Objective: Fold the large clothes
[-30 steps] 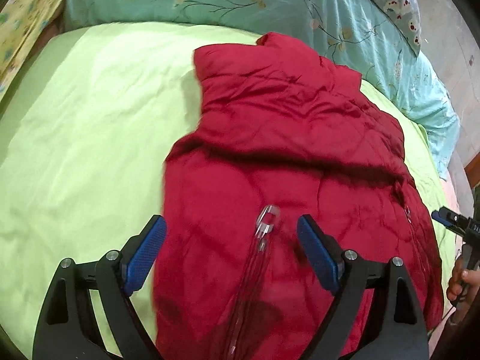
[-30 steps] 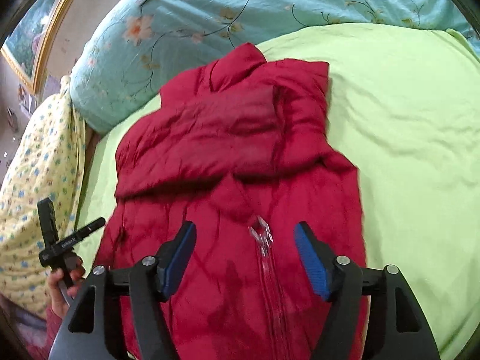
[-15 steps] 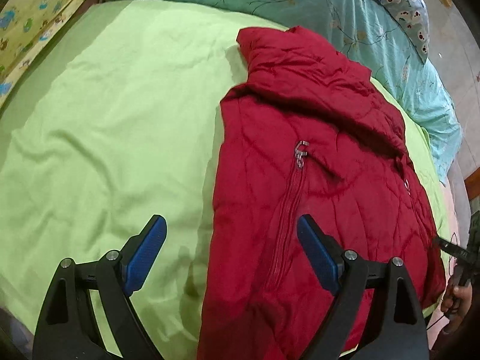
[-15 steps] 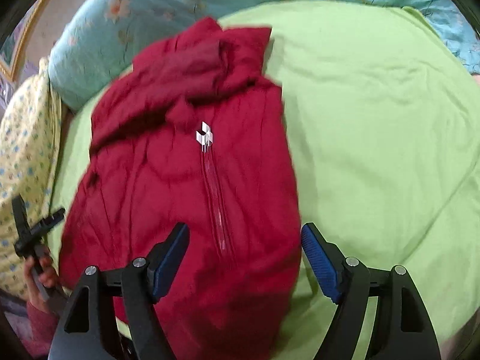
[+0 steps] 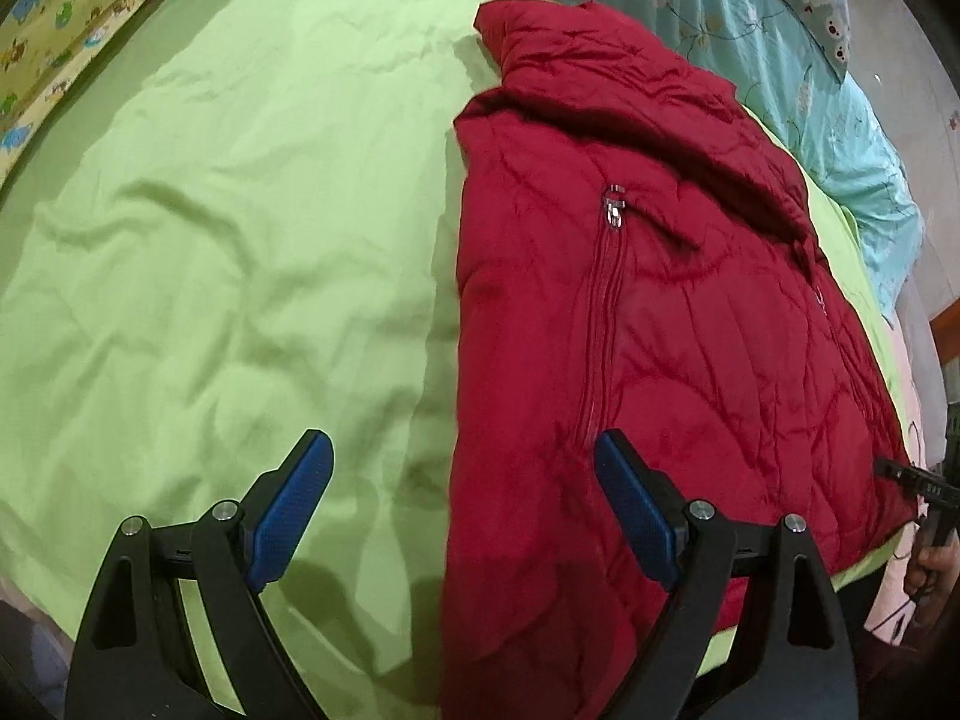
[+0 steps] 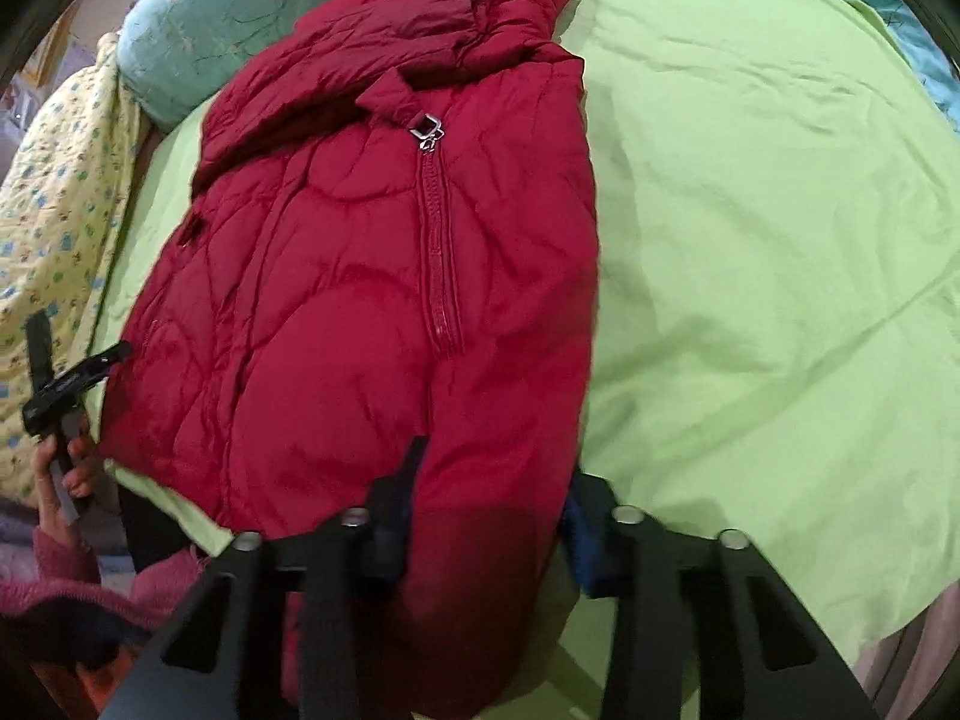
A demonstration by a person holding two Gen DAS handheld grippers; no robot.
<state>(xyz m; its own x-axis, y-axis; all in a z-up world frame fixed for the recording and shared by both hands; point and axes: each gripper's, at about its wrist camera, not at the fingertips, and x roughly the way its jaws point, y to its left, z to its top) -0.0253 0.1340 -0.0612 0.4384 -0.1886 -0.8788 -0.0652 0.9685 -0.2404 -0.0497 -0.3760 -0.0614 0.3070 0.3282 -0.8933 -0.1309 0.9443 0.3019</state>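
Left claw [image 5: 462, 495] gapes wide over the sheet [image 5: 228, 252] and the edge of the one jacket [image 5: 660, 300], folded on the bed. Right claw [image 6: 489, 510], jaws just closing, pinches its blurred near hem.

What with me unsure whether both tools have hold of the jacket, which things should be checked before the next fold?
1. Jacket lying flat on the sheet: ok.
2. Right tool gripping the jacket's near edge: its jaws have just been closing with the fabric between them. Firm pinch: cannot tell.
3. Left tool gripping the jacket: not ok. It is open, straddles the side edge and holds nothing.
4. Zipper closed: ok.
5. Bare sheet beside the jacket: ok.
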